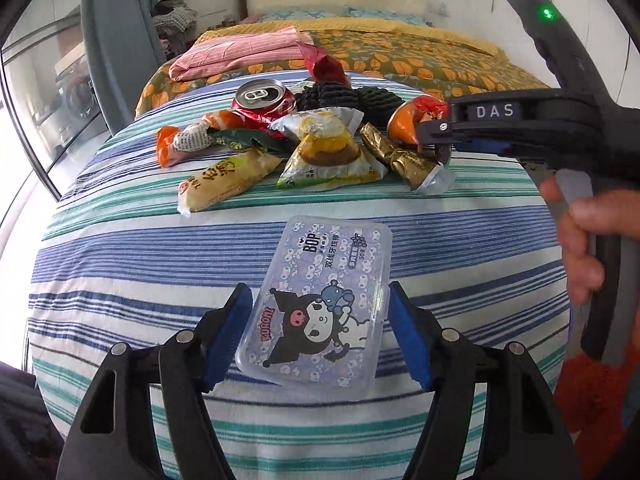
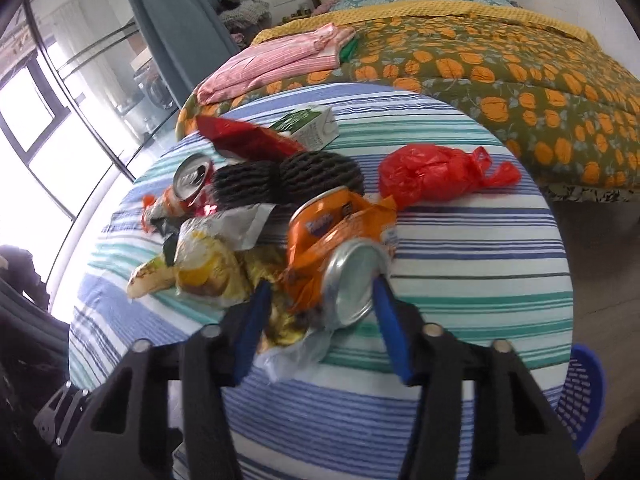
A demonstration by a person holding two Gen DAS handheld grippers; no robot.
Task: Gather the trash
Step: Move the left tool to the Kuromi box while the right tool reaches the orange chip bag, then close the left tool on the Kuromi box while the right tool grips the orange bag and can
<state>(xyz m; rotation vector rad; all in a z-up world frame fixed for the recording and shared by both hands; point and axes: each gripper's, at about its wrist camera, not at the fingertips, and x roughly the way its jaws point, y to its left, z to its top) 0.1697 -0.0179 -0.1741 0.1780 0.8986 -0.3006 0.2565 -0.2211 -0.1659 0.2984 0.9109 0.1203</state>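
Nothing looks collected yet: the litter pile (image 1: 304, 140) lies on the striped bed. The left gripper (image 1: 320, 332) straddles a clear plastic floss box (image 1: 320, 304), jaws released; the right gripper (image 2: 320, 316) clenches a crushed orange drink can (image 2: 340, 256).

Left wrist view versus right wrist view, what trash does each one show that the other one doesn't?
Only the left wrist view shows the clear floss-pick box between the left hand-held gripper pads, and the long yellow snack wrapper. Only the right wrist view shows the red plastic bag, the green and white carton and the blue basket. Both show the crushed orange can, the red can and the striped cloth.
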